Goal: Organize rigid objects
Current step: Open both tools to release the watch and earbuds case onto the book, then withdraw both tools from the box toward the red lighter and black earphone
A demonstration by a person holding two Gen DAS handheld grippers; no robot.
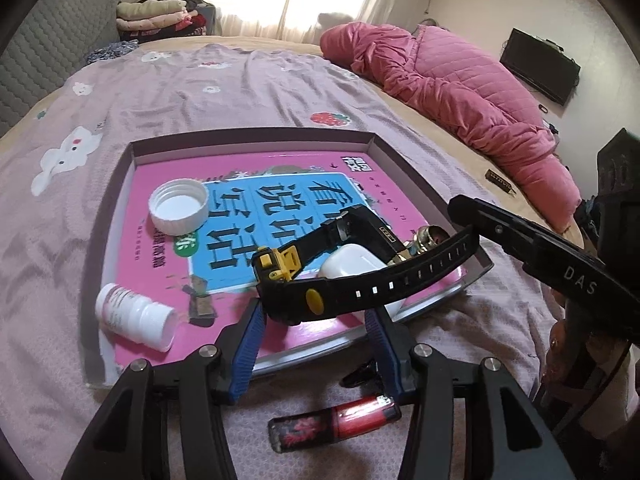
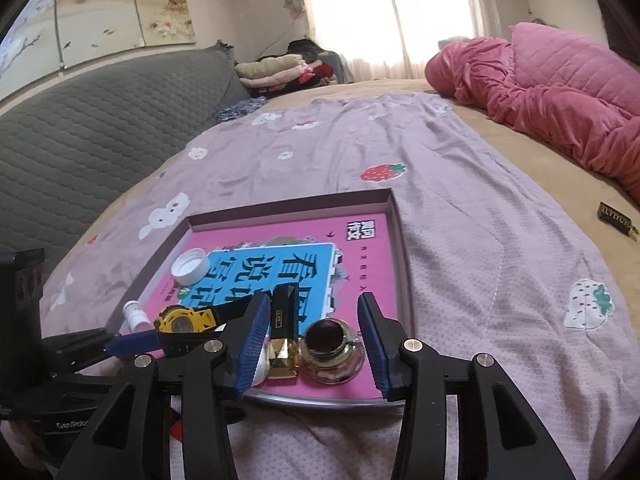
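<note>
Big bed with a purple sheet covered in strawberry and bunny prints, pink quilt bunched up on one side. On the sheet sits a shallow box lid used as a tray, and inside it a pink book with big Chinese characters on a blue panel; I can't read them reliably upside down.

The left hand-held gripper sits over the tray's near edge with a black-and-yellow watch between its blue pads; it looks clamped at the watch's body.

The right hand-held gripper is partly open, holding nothing, with a round glass bottle and a gold-and-black bottle between its jaws. Its arm reads "DAS" in the left view.

Smaller stuff: white case, white pill bottle, white cap, red lighter on the sheet.
</note>
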